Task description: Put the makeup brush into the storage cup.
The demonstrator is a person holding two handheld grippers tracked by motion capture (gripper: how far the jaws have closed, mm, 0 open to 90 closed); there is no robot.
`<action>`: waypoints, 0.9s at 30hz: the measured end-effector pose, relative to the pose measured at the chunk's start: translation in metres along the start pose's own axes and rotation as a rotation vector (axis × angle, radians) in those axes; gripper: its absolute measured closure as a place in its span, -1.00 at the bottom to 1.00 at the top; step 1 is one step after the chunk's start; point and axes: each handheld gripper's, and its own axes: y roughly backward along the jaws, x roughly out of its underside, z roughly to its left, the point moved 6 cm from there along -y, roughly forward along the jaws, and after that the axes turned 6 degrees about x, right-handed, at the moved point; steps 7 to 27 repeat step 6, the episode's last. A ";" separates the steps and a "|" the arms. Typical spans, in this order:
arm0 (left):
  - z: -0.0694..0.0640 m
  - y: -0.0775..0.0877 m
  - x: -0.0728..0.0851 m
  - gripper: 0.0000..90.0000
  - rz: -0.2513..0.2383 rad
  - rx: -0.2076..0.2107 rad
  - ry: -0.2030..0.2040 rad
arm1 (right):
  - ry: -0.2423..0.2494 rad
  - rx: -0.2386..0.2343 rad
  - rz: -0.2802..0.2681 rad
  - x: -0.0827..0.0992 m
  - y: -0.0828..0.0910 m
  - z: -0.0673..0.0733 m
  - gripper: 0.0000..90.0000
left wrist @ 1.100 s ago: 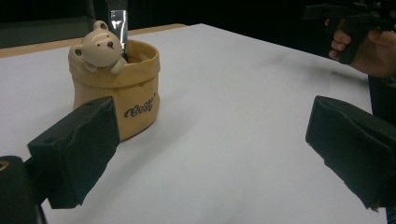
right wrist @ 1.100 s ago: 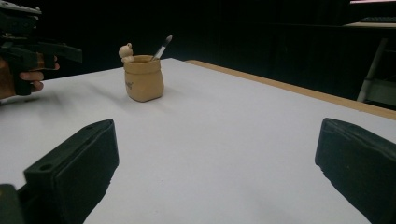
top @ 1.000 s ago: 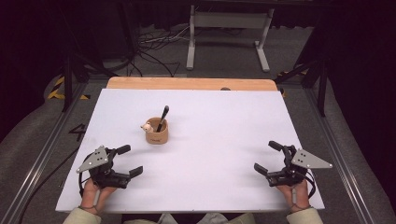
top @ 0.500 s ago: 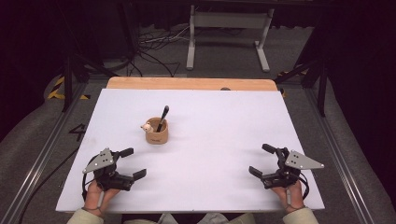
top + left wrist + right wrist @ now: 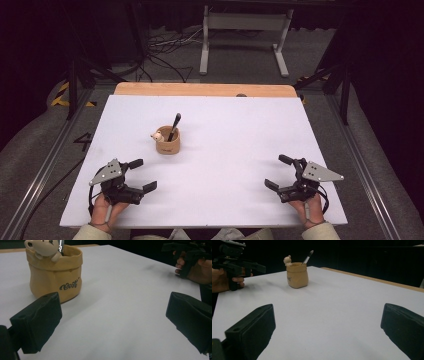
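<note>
A tan sack-shaped pot [image 5: 168, 142] stands left of the white table's middle. A small bear figure [image 5: 158, 135] sits on its rim and a black pen [image 5: 174, 126] leans inside. My left gripper [image 5: 143, 174] is near the front left edge, open and holding nothing, with the pot [image 5: 57, 275] close ahead of its jaws. My right gripper [image 5: 278, 171] rests at the front right, open and holding nothing, its jaws pointing left across the table toward the distant pot [image 5: 297, 275]. The left gripper view has the right gripper [image 5: 190, 252] far off. The right gripper view has the left gripper [image 5: 234, 257] far off.
The white tabletop [image 5: 240, 130] has a wooden strip [image 5: 205, 90] along its far edge. Beyond it are a grey metal stand [image 5: 245, 30] and cables on the floor. Metal rails run along both sides of the table.
Both grippers have drifted a little inward toward the table's middle. Their jaws stay open. The pot and pen have not moved.
</note>
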 end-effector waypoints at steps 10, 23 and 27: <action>0.000 0.001 -0.001 -0.98 -0.013 -0.002 0.008 | -0.005 -0.003 -0.001 0.000 0.000 0.000 -1.00; 0.000 0.001 -0.001 -0.98 -0.013 -0.002 0.008 | -0.005 -0.003 -0.001 0.000 0.000 0.000 -1.00; 0.000 0.001 -0.001 -0.98 -0.013 -0.002 0.008 | -0.005 -0.003 -0.001 0.000 0.000 0.000 -1.00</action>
